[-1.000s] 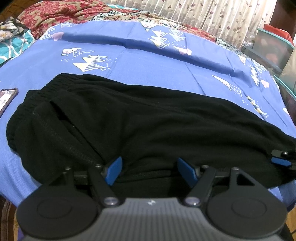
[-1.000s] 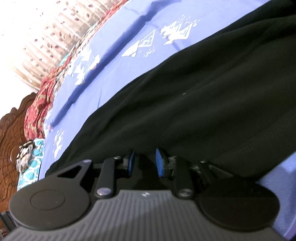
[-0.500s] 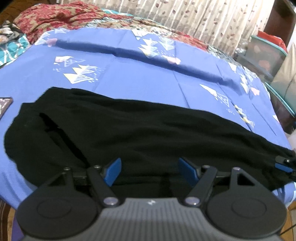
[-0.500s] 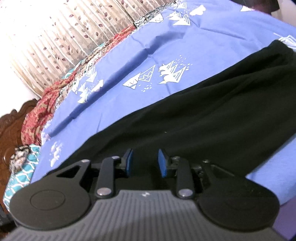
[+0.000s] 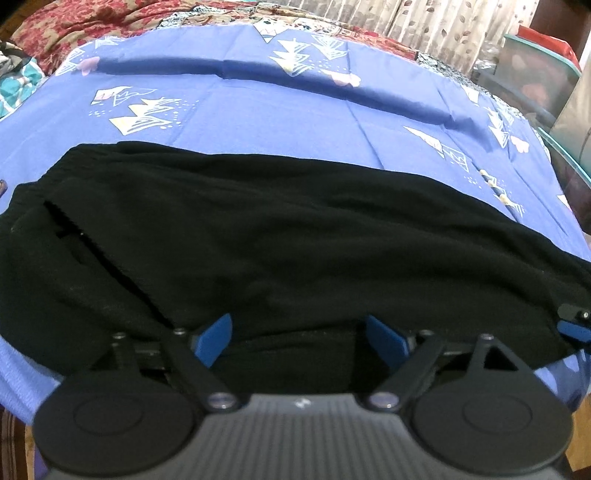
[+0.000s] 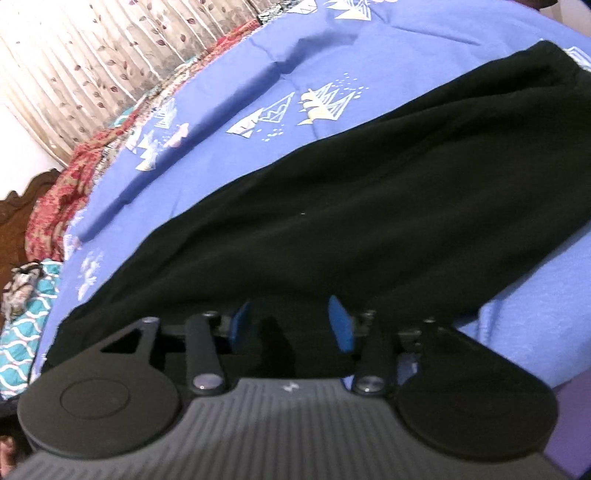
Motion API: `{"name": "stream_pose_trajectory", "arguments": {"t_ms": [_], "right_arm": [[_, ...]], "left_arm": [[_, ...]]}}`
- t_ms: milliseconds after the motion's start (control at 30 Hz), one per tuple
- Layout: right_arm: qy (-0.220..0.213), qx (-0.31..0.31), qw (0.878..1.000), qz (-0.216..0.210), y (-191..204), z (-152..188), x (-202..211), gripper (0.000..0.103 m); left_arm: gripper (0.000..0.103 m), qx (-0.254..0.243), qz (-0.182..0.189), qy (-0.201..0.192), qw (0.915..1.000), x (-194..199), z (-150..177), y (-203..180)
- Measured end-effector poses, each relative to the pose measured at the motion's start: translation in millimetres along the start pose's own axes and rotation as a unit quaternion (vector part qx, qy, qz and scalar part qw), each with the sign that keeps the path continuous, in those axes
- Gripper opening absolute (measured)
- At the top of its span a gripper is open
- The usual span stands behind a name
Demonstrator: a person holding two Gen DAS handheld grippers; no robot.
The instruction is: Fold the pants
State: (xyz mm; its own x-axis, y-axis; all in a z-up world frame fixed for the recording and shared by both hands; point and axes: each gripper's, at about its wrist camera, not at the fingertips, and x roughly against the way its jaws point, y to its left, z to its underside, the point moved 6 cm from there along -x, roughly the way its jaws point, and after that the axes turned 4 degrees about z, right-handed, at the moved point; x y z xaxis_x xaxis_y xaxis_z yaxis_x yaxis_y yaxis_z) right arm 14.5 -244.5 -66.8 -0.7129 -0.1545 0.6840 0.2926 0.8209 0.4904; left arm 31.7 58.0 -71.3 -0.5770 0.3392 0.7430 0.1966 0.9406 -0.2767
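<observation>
Covering the bed is a blue sheet (image 5: 280, 110) printed with white triangles, one long crease running across it beyond the pants. A red floral blanket (image 5: 92, 18) lies bunched at the far edge, and a teal patterned cloth (image 6: 22, 325) sits at the head end beside a carved wooden headboard (image 6: 14, 221). Pale curtains (image 6: 92, 55) with a leaf print hang behind the bed. A clear bin (image 5: 535, 70) with a teal rim stands past the far corner in the left wrist view.

The black pants (image 5: 277, 240) lie flat and lengthwise across the near part of the sheet, waistband towards the left in the left wrist view, a pocket slit showing there. Their near edge runs right under both grippers.

The left gripper (image 5: 301, 334) hangs over that near edge with its blue pads spread wide; its jaws have just been opening, and the cloth lies below them, not pinched. The right gripper (image 6: 291, 325) sits at the leg end, its jaws also just opened to a moderate gap, with dark cloth under the gap but neither pad pressing on it. Its tip shows at the right edge of the left wrist view.
</observation>
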Motion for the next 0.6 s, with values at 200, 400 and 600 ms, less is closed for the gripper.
{"name": "stream_pose_trajectory", "arguments": {"t_ms": [200, 400, 600], "right_arm": [[-0.011, -0.023, 0.999, -0.021, -5.1, 0.6, 3.0, 0.060], [-0.011, -0.036, 0.998, -0.053, -7.5, 0.3, 5.7, 0.072], [-0.011, -0.032, 0.997, -0.063, -3.9, 0.7, 5.5, 0.075]], "left_arm": [[0.086, 0.007, 0.005, 0.004, 1.0000, -1.0, -2.0, 0.8], [0.093, 0.002, 0.002, 0.011, 0.9999, -3.1, -2.2, -3.7], [0.095, -0.010, -0.005, 0.013, 0.9999, -6.2, -1.6, -8.0]]}}
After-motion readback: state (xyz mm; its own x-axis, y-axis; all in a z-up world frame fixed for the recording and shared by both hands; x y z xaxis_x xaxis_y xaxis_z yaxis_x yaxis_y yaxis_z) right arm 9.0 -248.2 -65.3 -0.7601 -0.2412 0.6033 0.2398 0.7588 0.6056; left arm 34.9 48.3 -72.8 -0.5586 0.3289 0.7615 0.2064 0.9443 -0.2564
